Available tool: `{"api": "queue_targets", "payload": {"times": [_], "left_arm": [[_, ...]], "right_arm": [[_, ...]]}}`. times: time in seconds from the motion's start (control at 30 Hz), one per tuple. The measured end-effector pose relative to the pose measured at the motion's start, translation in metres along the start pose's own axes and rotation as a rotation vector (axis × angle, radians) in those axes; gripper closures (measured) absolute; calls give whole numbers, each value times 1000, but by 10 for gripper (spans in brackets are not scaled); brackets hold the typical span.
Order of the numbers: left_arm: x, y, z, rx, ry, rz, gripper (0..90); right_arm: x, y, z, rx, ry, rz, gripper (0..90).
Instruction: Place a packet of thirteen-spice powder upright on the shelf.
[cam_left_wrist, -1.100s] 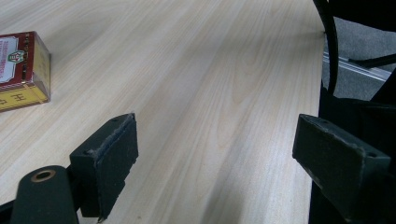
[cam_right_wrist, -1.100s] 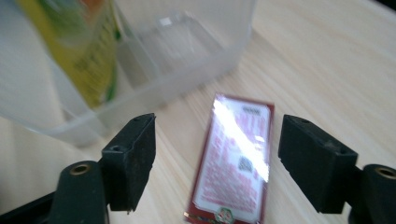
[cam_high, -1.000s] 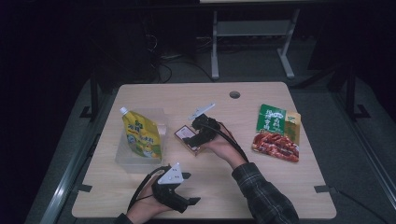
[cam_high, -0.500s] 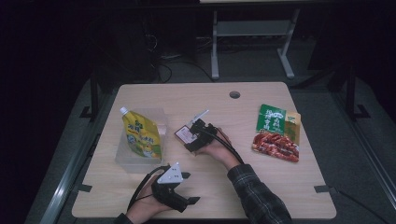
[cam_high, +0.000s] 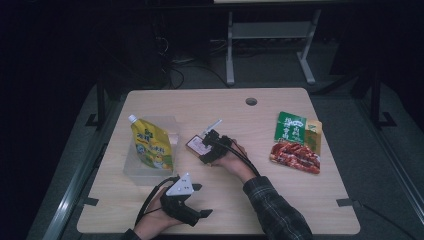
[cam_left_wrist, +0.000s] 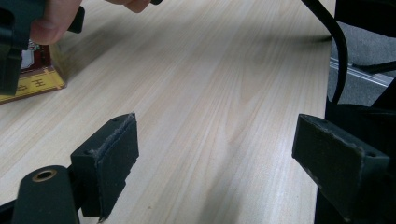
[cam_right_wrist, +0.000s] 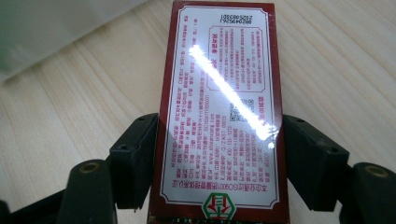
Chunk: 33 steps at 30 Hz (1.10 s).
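Note:
A dark red box (cam_high: 196, 144) with a white printed label (cam_right_wrist: 219, 116) lies flat on the wooden table, mid-table. My right gripper (cam_high: 204, 148) is down over it. Its jaws have just been closing, and the two pads now meet the box's long edges (cam_right_wrist: 219, 140). My left gripper (cam_high: 201, 200) rests near the table's front edge. It stands open (cam_left_wrist: 215, 149) with only bare wood between its pads. In the left gripper view a corner of the red box (cam_left_wrist: 32, 84) and the other hand's thumb (cam_left_wrist: 51, 18) appear at top left.
A yellow spouted pouch (cam_high: 151, 145) stands in a clear plastic tub (cam_high: 131, 167) at the left. A green and red snack packet (cam_high: 297, 142) lies at the right. A cable hole (cam_high: 251, 101) sits near the far edge. A frosted tub edge (cam_right_wrist: 56, 32) lies close to the box.
The right hand has come down and slightly left onto the red box, with its jaws now around it. The left hand has stayed put.

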<state>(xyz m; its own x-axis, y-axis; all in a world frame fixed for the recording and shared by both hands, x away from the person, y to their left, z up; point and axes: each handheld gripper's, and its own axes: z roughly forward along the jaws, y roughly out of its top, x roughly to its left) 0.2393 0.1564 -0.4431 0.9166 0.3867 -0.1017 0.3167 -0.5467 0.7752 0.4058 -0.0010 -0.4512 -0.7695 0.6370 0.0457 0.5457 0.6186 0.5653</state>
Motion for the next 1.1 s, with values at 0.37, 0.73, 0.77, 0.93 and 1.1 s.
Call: {"api": "queue_targets", "payload": {"times": [0.37,0.73,0.77,0.93,1.1], "left_arm": [[1,0,0,-2,4,-1,141],[3,-1,-3,-1,20,-5,141],[4,-1,-3,0,24,-3,141],[4,-1,-4,-7,30,-14,141],[4,-1,-2,2,29,-6,142]], "right_arm": [[-3,-16,-24,-34,17,-15,319],[-6,-74,-68,-69,54,-61,320],[-7,-81,-74,-61,62,-78,320],[-7,-106,-92,-54,96,-126,320],[-2,-126,-100,-44,149,-199,319]]}}
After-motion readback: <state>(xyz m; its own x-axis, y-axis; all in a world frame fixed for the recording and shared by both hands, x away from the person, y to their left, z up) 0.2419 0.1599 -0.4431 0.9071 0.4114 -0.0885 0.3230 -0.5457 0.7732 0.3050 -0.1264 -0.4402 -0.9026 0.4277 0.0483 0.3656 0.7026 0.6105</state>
